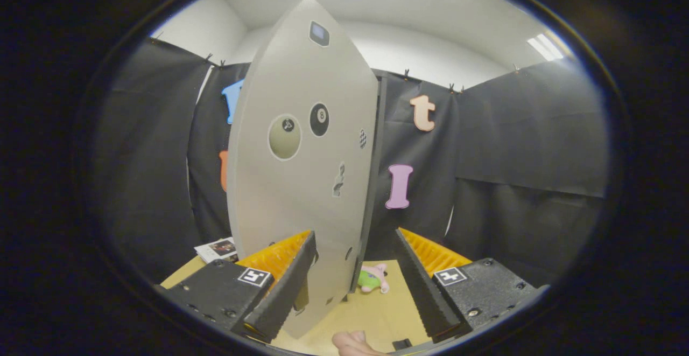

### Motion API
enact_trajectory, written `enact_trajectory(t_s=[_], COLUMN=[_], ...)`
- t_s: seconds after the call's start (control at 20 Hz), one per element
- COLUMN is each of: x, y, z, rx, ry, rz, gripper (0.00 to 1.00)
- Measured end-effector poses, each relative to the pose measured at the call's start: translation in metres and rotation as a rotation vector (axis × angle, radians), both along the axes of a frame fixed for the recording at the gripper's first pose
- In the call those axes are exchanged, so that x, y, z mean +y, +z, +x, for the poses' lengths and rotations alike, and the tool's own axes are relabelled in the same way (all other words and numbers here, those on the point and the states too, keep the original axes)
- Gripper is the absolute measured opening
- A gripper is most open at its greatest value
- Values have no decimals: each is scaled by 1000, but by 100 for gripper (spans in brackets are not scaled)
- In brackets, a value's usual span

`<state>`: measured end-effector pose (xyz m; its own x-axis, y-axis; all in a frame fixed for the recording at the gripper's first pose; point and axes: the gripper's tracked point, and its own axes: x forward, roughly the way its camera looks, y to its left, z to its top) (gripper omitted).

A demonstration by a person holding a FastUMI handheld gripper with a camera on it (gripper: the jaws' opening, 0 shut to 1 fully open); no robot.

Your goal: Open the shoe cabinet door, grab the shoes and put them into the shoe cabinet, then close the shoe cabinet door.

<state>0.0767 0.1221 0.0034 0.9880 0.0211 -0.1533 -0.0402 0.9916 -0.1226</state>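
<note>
The tongs [355, 270] stand spread wide, gripping nothing; the grey shoe cabinet door [301, 173] (stickers on its face) rises between them, its edge nearest the left finger, a plush toy [373, 279] on the counter [377, 313] beyond.

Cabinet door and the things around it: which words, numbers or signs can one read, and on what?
"8": on the black ball sticker on the cabinet door.
Pale ball sticker: mark too blurred.
Booklet on the table: print too small.
Gripper, fingers open, the door's edge between them: square markers, no words.
</note>
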Motion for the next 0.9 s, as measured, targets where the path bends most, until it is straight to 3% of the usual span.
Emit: enact_trajectory(t_s=[0.4,0.7,0.9], x=[98,75,35], y=[-47,-29,-13], z=[34,29,-12], rx=[69,-31,-176], ry=[154,92,36], rz=[90,157,190], gripper=[96,96,96])
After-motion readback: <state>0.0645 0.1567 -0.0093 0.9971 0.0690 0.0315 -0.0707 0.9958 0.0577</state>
